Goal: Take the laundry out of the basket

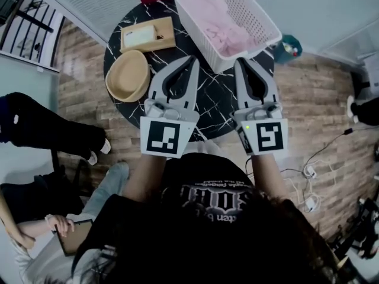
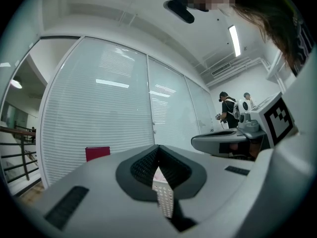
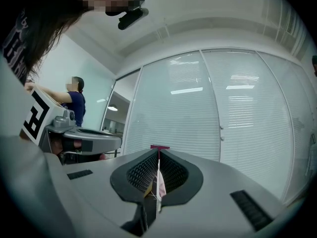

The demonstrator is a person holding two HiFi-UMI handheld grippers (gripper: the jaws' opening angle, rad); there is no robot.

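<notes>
Not yet begun; pink laundry (image 1: 222, 28) all lying in white basket (image 1: 259, 15); left gripper (image 1: 192, 60) and right gripper (image 1: 241, 61) both closed, empty, just beside basket.

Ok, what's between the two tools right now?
In the head view, a corner of the basket juts between the tips of the left tool and right tool; nearer you, just bare table.

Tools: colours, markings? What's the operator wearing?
Left tool and right tool: light grey moulded shells, with dark ribbed pads lining a teardrop opening. Each carries a cube with black-and-white square markers. A green light glows beside the right one. The person wears a black printed T-shirt.
</notes>
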